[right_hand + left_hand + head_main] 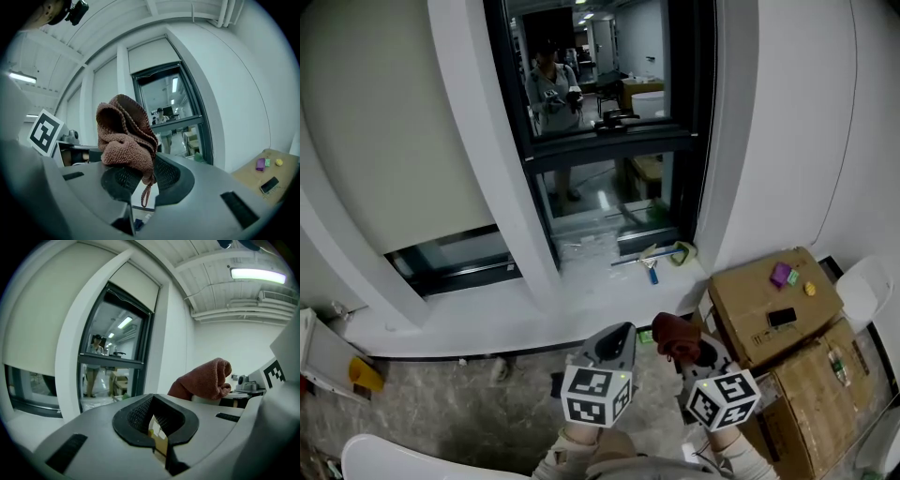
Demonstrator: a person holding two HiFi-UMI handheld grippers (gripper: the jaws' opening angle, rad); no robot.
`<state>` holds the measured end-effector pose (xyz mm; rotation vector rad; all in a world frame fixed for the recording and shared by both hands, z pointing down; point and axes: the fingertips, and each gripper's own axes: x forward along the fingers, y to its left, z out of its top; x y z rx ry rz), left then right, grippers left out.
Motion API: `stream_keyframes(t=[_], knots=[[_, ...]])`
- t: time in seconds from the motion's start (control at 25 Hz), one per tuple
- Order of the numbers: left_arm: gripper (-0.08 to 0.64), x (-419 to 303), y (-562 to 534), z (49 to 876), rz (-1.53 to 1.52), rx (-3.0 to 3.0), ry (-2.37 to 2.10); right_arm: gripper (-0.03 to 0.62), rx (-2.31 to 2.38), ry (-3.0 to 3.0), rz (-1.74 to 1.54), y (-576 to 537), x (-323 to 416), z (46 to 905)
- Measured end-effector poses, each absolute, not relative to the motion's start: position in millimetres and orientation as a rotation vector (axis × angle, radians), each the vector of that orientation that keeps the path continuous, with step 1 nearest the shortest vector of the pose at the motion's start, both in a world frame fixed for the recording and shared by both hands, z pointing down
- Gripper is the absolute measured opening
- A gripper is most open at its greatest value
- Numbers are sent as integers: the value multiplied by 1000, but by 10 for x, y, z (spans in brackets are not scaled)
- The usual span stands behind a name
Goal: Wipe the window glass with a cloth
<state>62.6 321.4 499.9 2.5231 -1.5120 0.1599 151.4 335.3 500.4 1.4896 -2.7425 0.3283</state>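
The window glass (591, 84) is a tall dark-framed pane ahead of me, and it reflects a person holding grippers. It also shows in the left gripper view as glass (110, 357) and in the right gripper view as glass (173, 112). My right gripper (686, 345) is held low, well short of the window, shut on a bunched reddish-brown cloth (675, 333). The cloth (126, 136) rises from between the jaws of that gripper (143, 180). My left gripper (614, 345) is beside it, jaws closed with nothing in them (157, 427). The cloth (206, 378) appears to its right.
A blue-handled squeegee (649, 265) lies on the white sill (581, 291) below the glass. Cardboard boxes (759, 291) stand at right and carry a phone (781, 318) and small purple (783, 275) and yellow (809, 289) items. A white pillar (487, 141) flanks the window on the left.
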Motion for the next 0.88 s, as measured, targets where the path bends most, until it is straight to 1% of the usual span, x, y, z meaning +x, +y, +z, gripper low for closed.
stream_keyframes(t=[0.4, 0.88], knots=[[4, 254, 2354, 4909, 155, 2523, -1531, 44, 1457, -2764, 333, 2509, 1157, 4922], [4, -443, 1322, 4706, 144, 2520, -1550, 43, 1434, -2774, 293, 1457, 457, 4712]])
